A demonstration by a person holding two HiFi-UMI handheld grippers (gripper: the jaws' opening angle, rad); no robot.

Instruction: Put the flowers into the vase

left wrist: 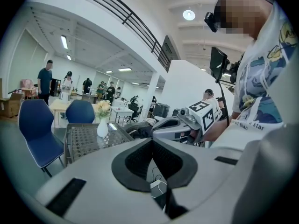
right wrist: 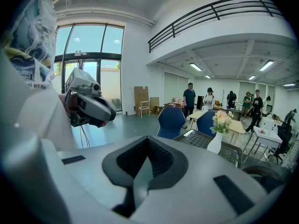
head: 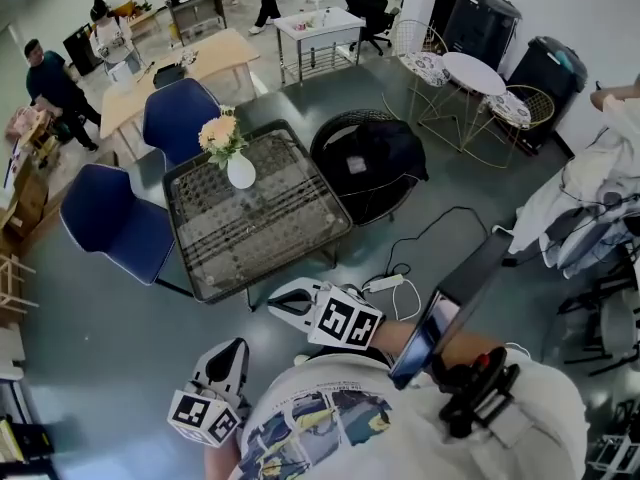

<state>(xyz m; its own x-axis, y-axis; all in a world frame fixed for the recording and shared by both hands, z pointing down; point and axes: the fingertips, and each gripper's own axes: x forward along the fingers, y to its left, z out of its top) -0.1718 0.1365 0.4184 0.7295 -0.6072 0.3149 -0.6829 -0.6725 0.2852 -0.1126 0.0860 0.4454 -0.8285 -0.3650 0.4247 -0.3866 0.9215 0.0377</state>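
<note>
Holding nothing, with jaws pressed together on both left gripper and right gripper; well apart from flowers standing in white vase on glass table.

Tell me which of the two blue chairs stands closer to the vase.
The far blue chair, by the wooden table; the near blue chair sits farther from the vase.

All views (head steeply down) share vase.
</note>
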